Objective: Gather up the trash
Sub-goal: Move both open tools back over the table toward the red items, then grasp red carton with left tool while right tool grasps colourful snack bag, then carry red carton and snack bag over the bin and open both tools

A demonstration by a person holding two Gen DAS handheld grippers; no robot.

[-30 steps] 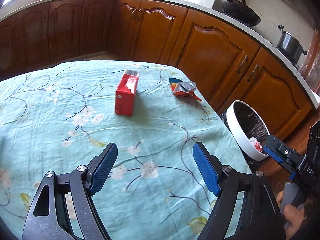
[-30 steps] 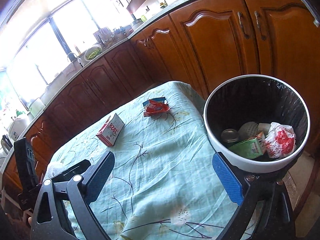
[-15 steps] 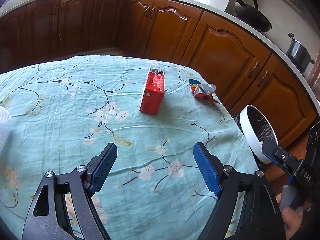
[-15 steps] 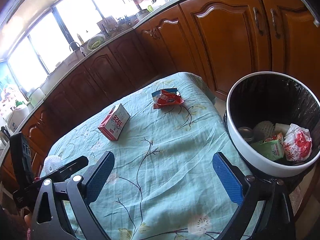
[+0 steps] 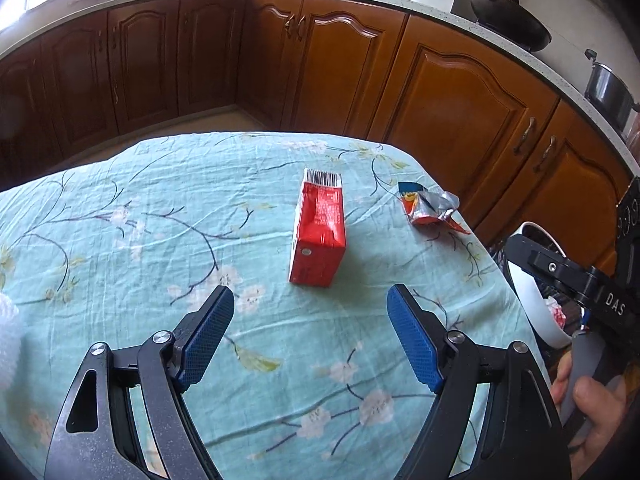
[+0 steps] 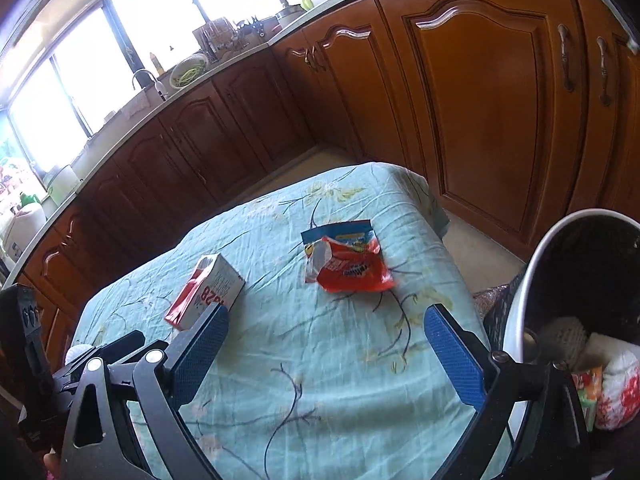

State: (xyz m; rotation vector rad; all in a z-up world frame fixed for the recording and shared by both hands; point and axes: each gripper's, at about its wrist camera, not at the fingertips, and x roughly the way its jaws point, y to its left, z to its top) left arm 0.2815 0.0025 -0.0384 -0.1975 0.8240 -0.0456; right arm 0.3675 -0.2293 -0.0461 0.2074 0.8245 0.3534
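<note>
on tablecloth (image 5: 120,240), red carton (image 5: 318,236), crumpled wrapper (image 6: 346,260)

Wok (image 5: 508,20) & pot (image 5: 608,90) on counter, wood cabinets (image 5: 452,92) below.

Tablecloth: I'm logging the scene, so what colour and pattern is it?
The tablecloth is pale teal with dark branches and white blossoms, clearest in the left wrist view.

one red carton (image 5: 318,232), one crumpled snack wrapper (image 6: 346,258), one bin (image 6: 532,280), two grippers (image 5: 308,304) (image 6: 326,328)
</note>
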